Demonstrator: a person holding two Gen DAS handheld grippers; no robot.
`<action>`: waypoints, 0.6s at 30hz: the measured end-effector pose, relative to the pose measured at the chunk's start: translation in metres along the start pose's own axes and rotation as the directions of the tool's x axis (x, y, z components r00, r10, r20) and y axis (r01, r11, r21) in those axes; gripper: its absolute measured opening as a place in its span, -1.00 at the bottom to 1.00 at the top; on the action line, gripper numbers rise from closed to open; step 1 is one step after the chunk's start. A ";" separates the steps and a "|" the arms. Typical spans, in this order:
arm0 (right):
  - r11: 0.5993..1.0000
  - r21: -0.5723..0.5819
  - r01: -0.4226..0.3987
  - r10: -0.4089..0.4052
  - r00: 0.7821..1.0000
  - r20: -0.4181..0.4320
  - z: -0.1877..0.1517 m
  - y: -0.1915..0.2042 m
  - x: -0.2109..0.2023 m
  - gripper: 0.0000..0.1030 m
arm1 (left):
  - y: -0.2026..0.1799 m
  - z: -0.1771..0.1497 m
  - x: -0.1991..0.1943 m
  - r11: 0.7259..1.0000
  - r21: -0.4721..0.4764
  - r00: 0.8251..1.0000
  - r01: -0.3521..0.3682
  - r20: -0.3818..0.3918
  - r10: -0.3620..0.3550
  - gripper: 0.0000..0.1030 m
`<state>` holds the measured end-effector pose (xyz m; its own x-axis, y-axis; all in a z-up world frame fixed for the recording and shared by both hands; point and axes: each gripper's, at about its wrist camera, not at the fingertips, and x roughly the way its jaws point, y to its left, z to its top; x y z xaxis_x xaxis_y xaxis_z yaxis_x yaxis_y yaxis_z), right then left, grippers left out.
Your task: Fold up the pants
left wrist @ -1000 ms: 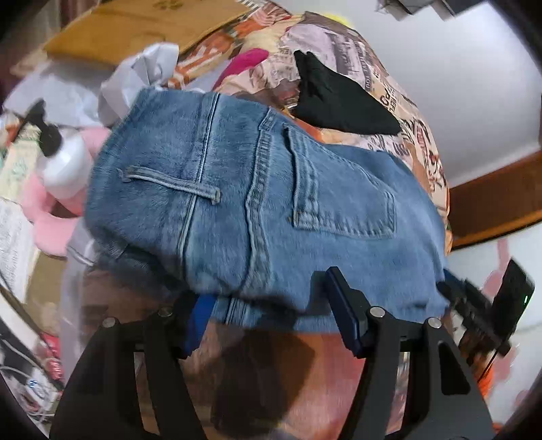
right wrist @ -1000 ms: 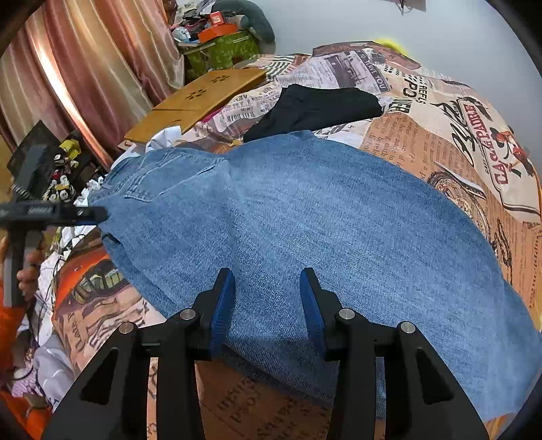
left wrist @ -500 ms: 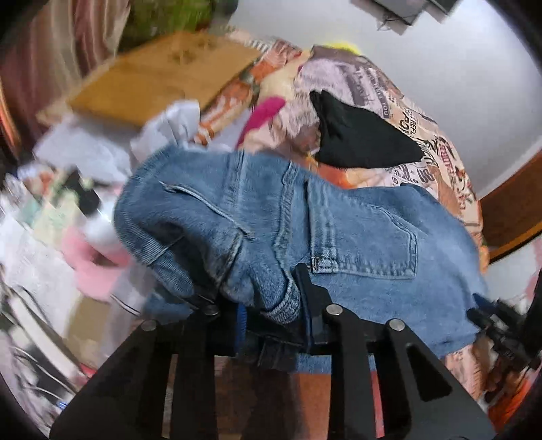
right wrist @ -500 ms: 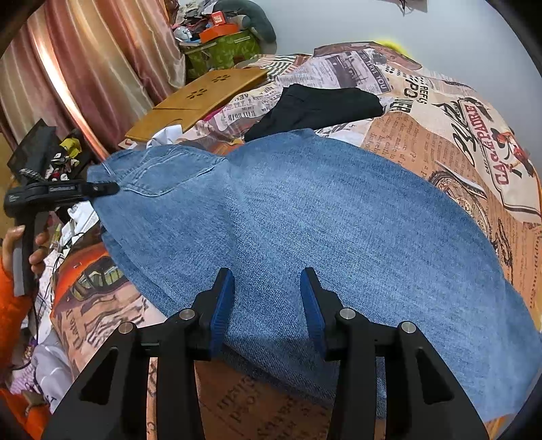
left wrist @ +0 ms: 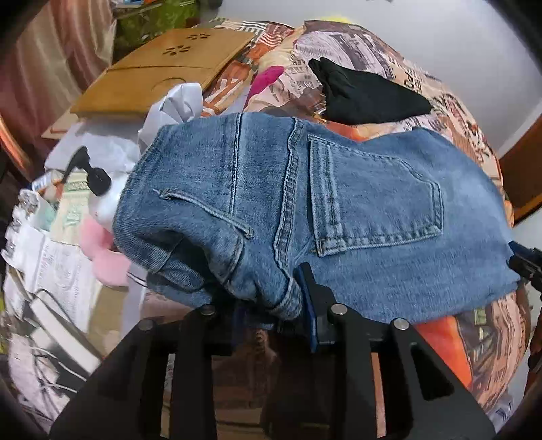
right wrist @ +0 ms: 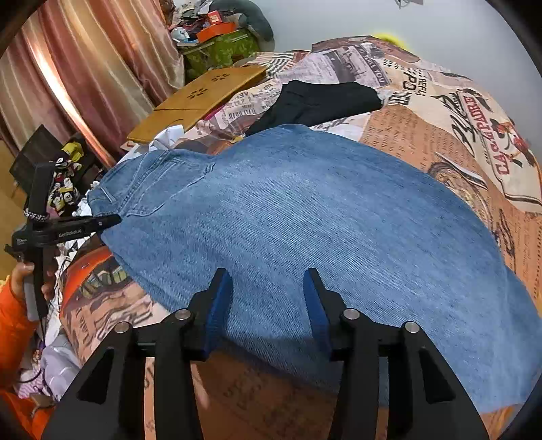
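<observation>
Pants point(right wrist: 305, 237): blue jeans lying on the bed point(right wrist: 457, 135), long axis running from the waistband at my left to the leg end at my right. My left hand-held gripper point(left wrist: 271, 304) is clamped on a bunched fold of waistband; only the left wrist view shows the back pocket point(left wrist: 372, 203) close up. My right hand-held gripper point(right wrist: 267, 304) stands wide apart over flat denim.

We see a bed covered by a newspaper-print bedspread point(right wrist: 440, 111) in orange and cream. Behind it rises a plain pale wall point(right wrist: 389, 17). Pinkish-brown curtains point(right wrist: 84, 67) hang at the left, glowing with backlight. A wooden lap desk point(right wrist: 200, 98) rests near the bed's edge, beside cluttered boxes point(right wrist: 220, 44).
</observation>
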<state>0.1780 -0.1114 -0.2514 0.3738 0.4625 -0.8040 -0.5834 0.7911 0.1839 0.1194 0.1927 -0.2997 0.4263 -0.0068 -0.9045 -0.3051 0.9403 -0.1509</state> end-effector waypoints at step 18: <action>0.852 0.477 0.218 -0.307 0.945 0.116 -0.105 -0.160 -0.115 0.12 | -0.115 0.047 -0.088 0.967 0.252 0.970 -0.041 0.243 -0.022 0.25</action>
<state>0.1524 -0.3335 -0.2478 0.6158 0.2404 -0.7503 -0.0715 0.9654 0.2506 0.1567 0.1015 -0.1836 0.6268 0.0551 -0.7772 -0.0976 0.9952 -0.0082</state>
